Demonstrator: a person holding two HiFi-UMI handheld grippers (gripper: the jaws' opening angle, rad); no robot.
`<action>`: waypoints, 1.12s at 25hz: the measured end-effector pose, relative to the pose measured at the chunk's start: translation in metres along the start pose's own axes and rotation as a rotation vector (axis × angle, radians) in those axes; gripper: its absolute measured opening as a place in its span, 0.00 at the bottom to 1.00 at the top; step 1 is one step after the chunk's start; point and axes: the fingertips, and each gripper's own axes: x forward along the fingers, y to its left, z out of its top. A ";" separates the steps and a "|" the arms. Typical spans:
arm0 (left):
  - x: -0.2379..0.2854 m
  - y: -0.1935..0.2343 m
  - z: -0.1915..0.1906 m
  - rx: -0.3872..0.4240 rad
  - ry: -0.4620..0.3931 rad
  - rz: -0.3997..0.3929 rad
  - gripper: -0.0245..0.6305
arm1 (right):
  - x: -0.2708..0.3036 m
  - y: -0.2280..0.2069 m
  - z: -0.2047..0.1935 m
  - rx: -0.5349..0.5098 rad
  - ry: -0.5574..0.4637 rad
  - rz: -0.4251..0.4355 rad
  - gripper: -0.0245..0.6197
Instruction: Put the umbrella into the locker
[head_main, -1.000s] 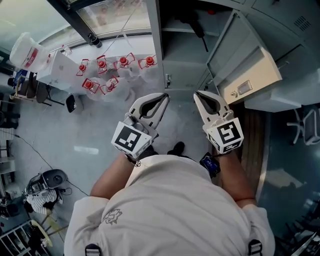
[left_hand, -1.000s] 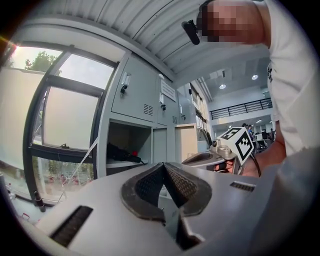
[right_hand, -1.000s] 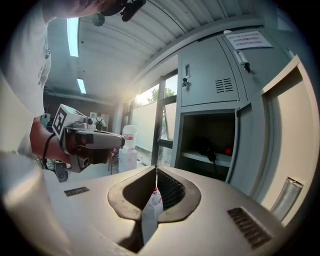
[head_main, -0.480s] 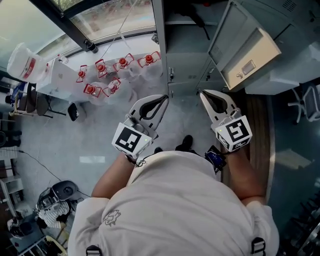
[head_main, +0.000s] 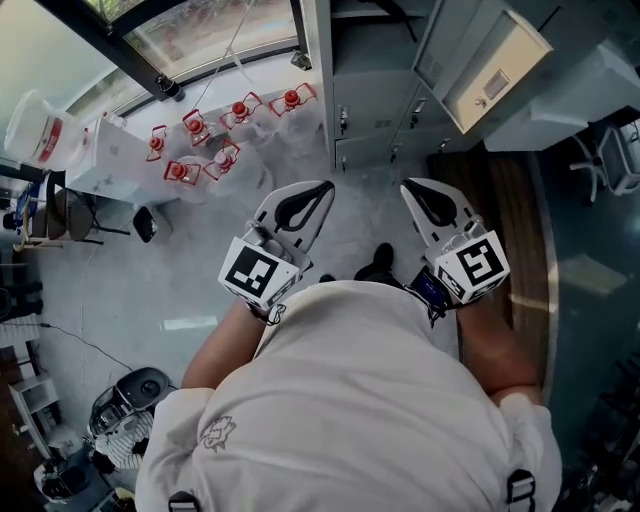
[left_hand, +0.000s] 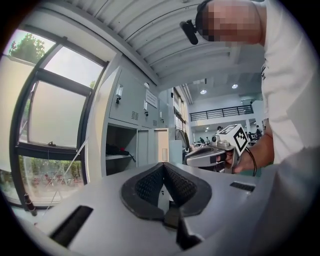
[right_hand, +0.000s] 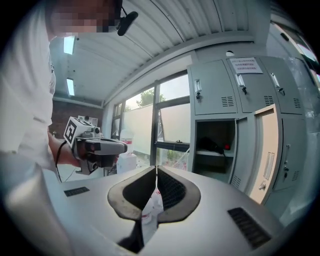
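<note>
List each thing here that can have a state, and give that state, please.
left gripper: shut, nothing between its jaws.
right gripper: shut, nothing between its jaws.
locker door: swung open.
open locker: holds a dark object, perhaps the umbrella, lying on its shelf.
upper locker doors: shut.

Upper left of the head view: a dark-framed window (head_main: 200, 35) admits daylight. Below it, the pale speckled floor (head_main: 150, 280) carries clear water jugs with red caps (head_main: 222, 158). Top centre and right: a bank of grey lockers (head_main: 375, 100), one door open. A wooden floor strip (head_main: 515, 220) runs down the right side. Overhead: a ribbed ceiling (left_hand: 145, 35) with strip lights (right_hand: 69, 86).
</note>
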 end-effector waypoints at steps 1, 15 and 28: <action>-0.006 -0.003 -0.001 0.003 -0.002 -0.008 0.06 | -0.001 0.009 -0.002 0.000 0.003 0.000 0.11; -0.056 -0.028 -0.011 -0.031 0.015 -0.057 0.06 | -0.014 0.071 -0.008 0.046 -0.019 -0.051 0.11; -0.057 -0.029 -0.012 -0.015 -0.002 -0.106 0.06 | -0.014 0.072 -0.009 0.035 -0.010 -0.069 0.11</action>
